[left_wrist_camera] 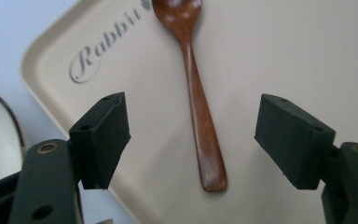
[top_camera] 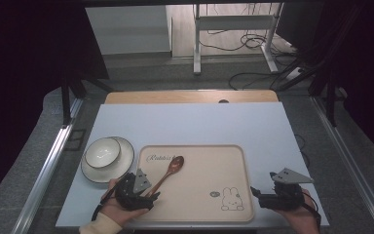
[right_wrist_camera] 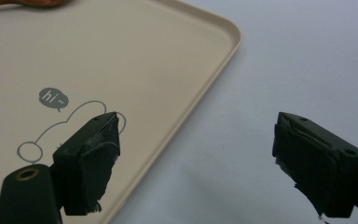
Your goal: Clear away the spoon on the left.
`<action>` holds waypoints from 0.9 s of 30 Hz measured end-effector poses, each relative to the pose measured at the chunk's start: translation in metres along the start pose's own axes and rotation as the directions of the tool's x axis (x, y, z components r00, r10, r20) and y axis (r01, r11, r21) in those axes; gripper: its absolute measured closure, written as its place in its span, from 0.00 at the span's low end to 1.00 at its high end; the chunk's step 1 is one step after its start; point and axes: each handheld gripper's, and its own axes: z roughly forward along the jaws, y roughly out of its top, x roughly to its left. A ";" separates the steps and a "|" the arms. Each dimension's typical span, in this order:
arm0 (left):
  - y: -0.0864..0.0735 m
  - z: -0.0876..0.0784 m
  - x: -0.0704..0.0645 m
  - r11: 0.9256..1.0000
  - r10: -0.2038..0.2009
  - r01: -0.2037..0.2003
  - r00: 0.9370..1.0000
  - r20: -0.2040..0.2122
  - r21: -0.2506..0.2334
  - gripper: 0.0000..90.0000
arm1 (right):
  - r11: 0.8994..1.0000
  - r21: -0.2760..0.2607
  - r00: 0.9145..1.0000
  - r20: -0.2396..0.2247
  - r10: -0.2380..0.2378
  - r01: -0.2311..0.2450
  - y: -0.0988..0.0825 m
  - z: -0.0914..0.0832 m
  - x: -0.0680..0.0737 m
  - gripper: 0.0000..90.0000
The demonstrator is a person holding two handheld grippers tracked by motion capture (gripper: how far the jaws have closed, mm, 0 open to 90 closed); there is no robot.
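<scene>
Wooden spoon (left_wrist_camera: 200, 107) lies flat on the beige tray (left_wrist_camera: 284, 56), in the tray's left half, not far from its near-left corner. Dark reddish-brown wood w/ a glossy finish; oval bowl (top_camera: 177, 163) points up toward the grey "Rabbit" lettering (left_wrist_camera: 103, 44), slim handle widens slightly to a rounded end on the person's side. In the high view it lies on a diagonal, bowl farther off and to the right, handle end close to the left gripper (top_camera: 148, 196).

Left gripper: jaws spread wide, handle end of the spoon sits between them in the left gripper view but neither pad touches it; spoon rests on the tray alone. Left pad hangs over the tray's edge, right pad over the tray floor.

Right gripper (right_wrist_camera: 193, 161): jaws also spread, nothing between them. It straddles the tray's right rim, one pad over the bunny line drawing (right_wrist_camera: 65, 130) w/ the "hi~" bubble, the other over the pale blue table (right_wrist_camera: 307, 56).

White bowl (top_camera: 102, 152) on a dark-rimmed saucer (top_camera: 124, 168) stands on the table just left of the tray, apart from the spoon.
</scene>
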 end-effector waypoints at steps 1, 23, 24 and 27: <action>0.001 -0.002 0.001 1.000 -0.011 0.011 1.000 -0.002 -0.014 0.29 | 1.000 0.000 1.000 -0.001 0.001 -0.001 0.000 0.000 0.000 0.16; -0.003 -0.025 0.030 0.990 -0.097 0.086 0.990 -0.101 -0.112 0.29 | 0.999 -0.035 1.000 -0.018 -0.001 0.001 -0.009 -0.011 -0.006 0.16; -0.005 -0.026 0.031 0.989 -0.104 0.093 0.989 -0.103 -0.113 0.29 | 0.999 -0.036 1.000 -0.015 0.000 -0.001 -0.008 -0.012 -0.006 0.16; -0.011 -0.030 0.033 0.988 -0.113 0.101 0.989 -0.098 -0.120 0.29 | 0.999 -0.037 1.000 -0.004 -0.004 0.004 -0.009 -0.012 -0.007 0.16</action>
